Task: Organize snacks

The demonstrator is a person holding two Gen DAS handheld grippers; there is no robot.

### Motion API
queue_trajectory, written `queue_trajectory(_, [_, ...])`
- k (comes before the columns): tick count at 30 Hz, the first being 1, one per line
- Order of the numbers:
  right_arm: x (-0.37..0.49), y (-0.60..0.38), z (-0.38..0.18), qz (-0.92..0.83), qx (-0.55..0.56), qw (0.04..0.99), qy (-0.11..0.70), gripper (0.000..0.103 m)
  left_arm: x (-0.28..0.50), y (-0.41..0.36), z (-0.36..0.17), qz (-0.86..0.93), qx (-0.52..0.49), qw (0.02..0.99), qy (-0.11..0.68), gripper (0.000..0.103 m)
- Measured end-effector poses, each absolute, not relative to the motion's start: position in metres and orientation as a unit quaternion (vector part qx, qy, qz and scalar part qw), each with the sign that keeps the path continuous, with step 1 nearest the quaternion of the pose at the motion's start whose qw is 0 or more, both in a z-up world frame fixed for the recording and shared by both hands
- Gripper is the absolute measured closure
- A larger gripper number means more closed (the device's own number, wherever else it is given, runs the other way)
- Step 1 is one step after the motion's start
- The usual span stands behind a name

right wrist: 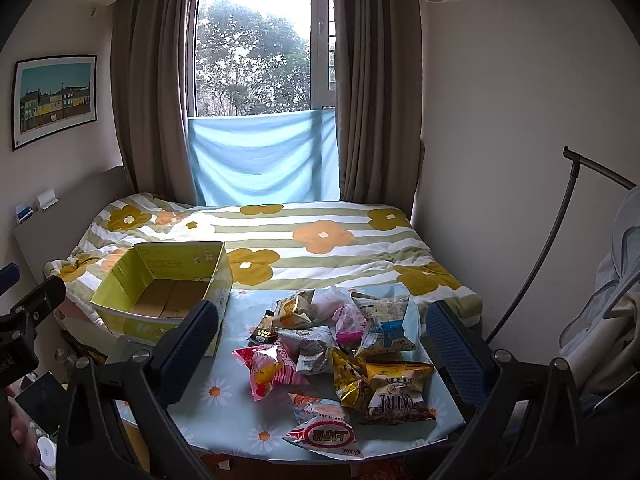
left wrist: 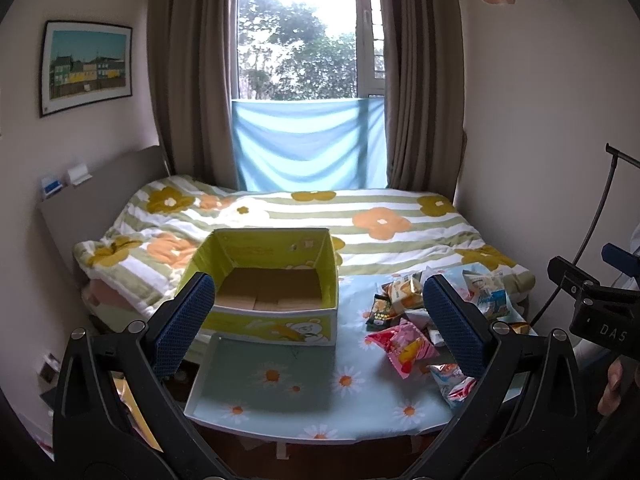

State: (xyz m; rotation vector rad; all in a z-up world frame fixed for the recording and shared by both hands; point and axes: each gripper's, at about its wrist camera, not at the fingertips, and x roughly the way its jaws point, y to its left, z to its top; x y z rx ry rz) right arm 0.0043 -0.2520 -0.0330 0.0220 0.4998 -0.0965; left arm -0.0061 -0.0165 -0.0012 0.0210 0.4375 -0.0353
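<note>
Brown bag (right wrist: 394, 396) reads "TATRE"; wrapper (right wrist: 326, 438) "Oishi".

One open yellow box (right wrist: 160, 292); roughly ten snack packets (right wrist: 336, 356); one table (right wrist: 224, 420).

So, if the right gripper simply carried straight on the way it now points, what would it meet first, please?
Probably the snack pile on the table: the open right gripper frames it, though depth is unclear.
</note>
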Motion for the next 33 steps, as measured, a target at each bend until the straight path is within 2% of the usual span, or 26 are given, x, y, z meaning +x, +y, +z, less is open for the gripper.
queue_trajectory(33, [0.005,-0.239,-0.038,-0.047,0.009,0.967,0.251,0.000,-0.002,-0.011,-0.004,-0.023,0.010,0.975,0.220,0.000])
